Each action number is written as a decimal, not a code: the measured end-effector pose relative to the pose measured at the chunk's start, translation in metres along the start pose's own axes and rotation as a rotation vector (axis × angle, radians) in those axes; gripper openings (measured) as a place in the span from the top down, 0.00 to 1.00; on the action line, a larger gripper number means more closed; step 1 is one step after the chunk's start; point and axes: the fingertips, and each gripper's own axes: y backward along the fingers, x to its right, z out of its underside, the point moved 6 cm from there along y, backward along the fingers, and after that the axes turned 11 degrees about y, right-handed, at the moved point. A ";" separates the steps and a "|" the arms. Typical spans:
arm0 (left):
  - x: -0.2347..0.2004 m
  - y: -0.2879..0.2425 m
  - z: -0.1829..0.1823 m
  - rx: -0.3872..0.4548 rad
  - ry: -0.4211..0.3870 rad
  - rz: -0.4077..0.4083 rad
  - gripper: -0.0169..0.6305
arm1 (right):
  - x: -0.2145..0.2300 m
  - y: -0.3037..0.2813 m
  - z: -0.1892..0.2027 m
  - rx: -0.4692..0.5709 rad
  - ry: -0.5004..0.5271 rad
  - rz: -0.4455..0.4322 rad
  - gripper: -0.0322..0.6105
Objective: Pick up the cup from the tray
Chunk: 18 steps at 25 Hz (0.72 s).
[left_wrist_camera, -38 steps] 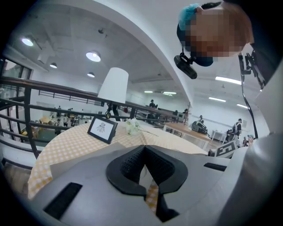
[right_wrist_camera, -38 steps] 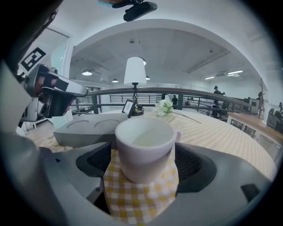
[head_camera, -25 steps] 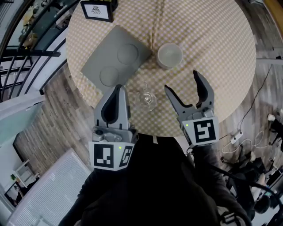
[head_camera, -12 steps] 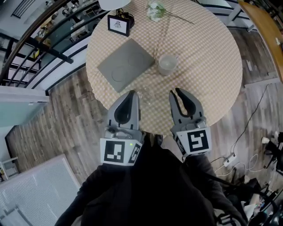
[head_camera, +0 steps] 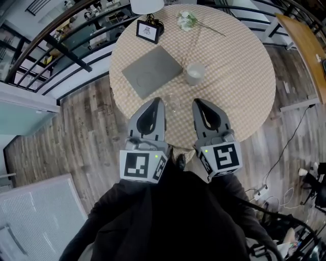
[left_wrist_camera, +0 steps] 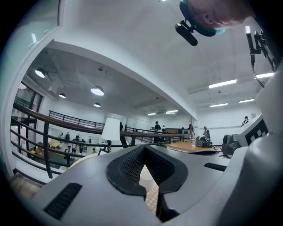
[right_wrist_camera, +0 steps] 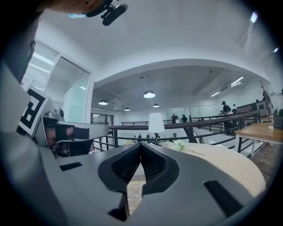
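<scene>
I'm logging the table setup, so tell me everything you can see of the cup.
The cup is small, round and pale greyish-white, with a matte look like ceramic and no handle showing. It stands upright, mouth up, and its inside looks pale and empty. It sits on the checked cloth, not on the tray, just off the tray's right corner. Whether it touches the tray cannot be told. Only the cloth is seen touching it.

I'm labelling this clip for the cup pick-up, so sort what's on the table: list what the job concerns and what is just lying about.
Job: pale grey round cup, standing beside the tray; flat grey square tray.
Lying about: clear drinking glass; small black-framed sign; white flower sprig; white lamp.
</scene>
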 end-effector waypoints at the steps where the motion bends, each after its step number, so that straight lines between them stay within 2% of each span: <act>1: 0.002 0.002 -0.001 0.005 -0.003 0.001 0.96 | -0.001 0.001 -0.002 0.002 0.005 -0.003 0.94; 18: 0.008 0.017 -0.012 0.022 -0.029 0.022 0.96 | -0.005 0.013 -0.016 0.023 0.028 0.026 0.94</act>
